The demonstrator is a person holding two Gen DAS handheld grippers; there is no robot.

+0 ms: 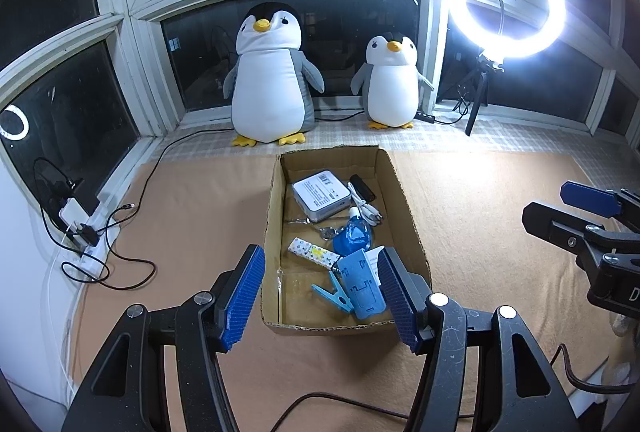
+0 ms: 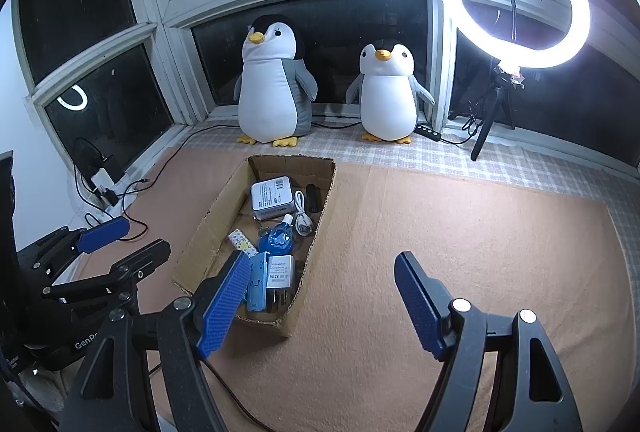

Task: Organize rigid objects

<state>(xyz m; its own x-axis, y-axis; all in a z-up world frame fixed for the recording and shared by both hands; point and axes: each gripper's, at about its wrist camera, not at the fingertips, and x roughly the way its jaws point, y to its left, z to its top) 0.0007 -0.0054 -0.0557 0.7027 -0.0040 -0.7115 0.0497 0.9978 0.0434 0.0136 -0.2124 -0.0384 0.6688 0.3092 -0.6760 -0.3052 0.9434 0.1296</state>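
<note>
1. Left gripper (image 1: 322, 296): blue ribbed fingers (image 1: 244, 296) stand apart, nothing between the pads; they hover over the near end of the cardboard box (image 1: 404, 188).
2. Right gripper (image 2: 320, 306): fingers (image 2: 418, 308) spread wide, empty, above bare blanket (image 2: 460, 232) just right of the box.
3. Inside the box, far end: white boxed item (image 1: 320, 194), black stick (image 1: 362, 186), coiled white cable (image 1: 366, 210).
4. Box middle: blue bottle (image 1: 354, 234), patterned tube (image 1: 314, 252).
5. Box near end: light-blue phone stand (image 1: 360, 282), blue clip (image 1: 334, 294), white charger (image 2: 280, 272).
6. Beyond the box: two plush penguins (image 1: 272, 80), ring light (image 1: 506, 2) to their right.
</note>
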